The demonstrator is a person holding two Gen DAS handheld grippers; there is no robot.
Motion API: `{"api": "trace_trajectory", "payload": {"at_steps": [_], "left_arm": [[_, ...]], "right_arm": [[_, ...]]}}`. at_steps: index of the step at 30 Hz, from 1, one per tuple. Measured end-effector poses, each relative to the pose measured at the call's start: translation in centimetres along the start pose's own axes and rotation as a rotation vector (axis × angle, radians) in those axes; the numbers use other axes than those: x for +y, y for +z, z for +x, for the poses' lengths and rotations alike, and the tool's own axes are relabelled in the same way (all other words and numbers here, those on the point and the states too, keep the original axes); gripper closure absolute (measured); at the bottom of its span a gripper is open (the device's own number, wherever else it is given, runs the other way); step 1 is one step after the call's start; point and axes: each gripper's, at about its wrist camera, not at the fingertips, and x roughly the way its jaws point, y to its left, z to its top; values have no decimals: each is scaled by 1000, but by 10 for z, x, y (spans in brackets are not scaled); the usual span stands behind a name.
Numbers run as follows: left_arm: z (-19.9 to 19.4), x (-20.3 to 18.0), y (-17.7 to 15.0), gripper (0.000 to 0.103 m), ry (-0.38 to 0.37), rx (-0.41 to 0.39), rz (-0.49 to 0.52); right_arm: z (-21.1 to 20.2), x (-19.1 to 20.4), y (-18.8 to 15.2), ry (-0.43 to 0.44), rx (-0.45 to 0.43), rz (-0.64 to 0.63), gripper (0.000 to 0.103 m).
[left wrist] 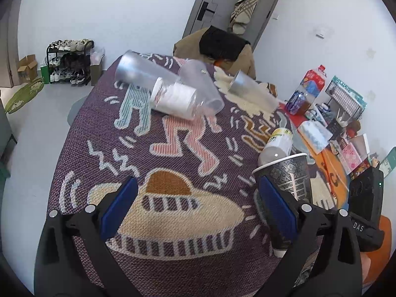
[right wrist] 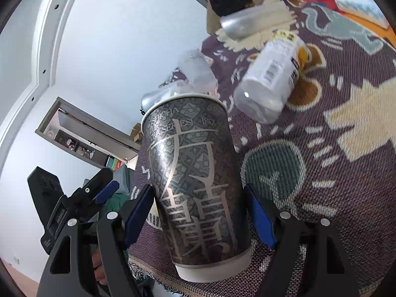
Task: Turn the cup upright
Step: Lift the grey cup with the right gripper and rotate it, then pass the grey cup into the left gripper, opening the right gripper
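Note:
A dark grey paper cup [right wrist: 198, 185] with pale lettering stands rim up between the blue pads of my right gripper [right wrist: 200, 212]. The pads sit close against its sides, near its base. The cup rests at the edge of the patterned cloth [right wrist: 334, 173]. In the left wrist view the same cup [left wrist: 289, 175] shows at the right, just behind my right finger [left wrist: 277, 210]. My left gripper [left wrist: 198, 210] is open and empty above the cloth [left wrist: 173, 148], with nothing between its pads.
Several clear plastic cups [left wrist: 173, 89] lie on their sides at the far end of the cloth. A clear bottle [left wrist: 277, 146] lies near the paper cup. Boxes and packets [left wrist: 334, 123] crowd the right side. A shoe rack [left wrist: 69, 61] stands by the wall.

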Motion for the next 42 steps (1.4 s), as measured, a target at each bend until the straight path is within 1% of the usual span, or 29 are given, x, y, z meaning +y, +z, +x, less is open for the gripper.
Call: {"api": "trace_trajectory", "payload": {"at_steps": [3, 8, 10, 11, 13, 15, 16, 18, 21, 23, 26, 33, 36, 42], "left_arm": [[5, 5, -6, 5, 11, 25, -3], [13, 7, -12, 5, 21, 67, -1], [15, 5, -13, 5, 19, 78, 5], [16, 4, -12, 5, 17, 83, 8], [19, 0, -10, 5, 7, 93, 8], [21, -5, -5, 5, -12, 88, 0], [22, -8, -3, 5, -22, 87, -2], [26, -13, 1, 5, -53, 97, -11], [36, -24, 5, 5, -132, 139, -30], [46, -30, 5, 5, -165, 180, -47], [59, -33, 3, 5, -216, 223, -88], [79, -45, 1, 5, -260, 292, -107], [88, -50, 1, 5, -275, 325, -106], [102, -61, 1, 6, -288, 365, -96]], "right_arm": [[10, -3, -5, -5, 19, 17, 29], [27, -8, -10, -37, 40, 49, 29], [34, -10, -8, -32, 43, 53, 24], [34, -10, -7, -49, 38, 44, 21], [30, -8, -5, -54, 24, 27, 14], [21, -6, -2, -19, 2, 4, 11], [15, -5, -1, -10, -12, -12, 9], [4, -4, 1, 3, -37, -42, 7], [-14, -9, 3, 15, -72, -78, 7], [-27, -14, 3, 17, -105, -96, 7], [-40, -22, 1, -5, -143, -112, 7], [-69, -52, -3, -80, -197, -134, 7], [-74, -63, -6, -120, -210, -145, 7], [-77, -72, -14, -146, -209, -166, 7]]}}
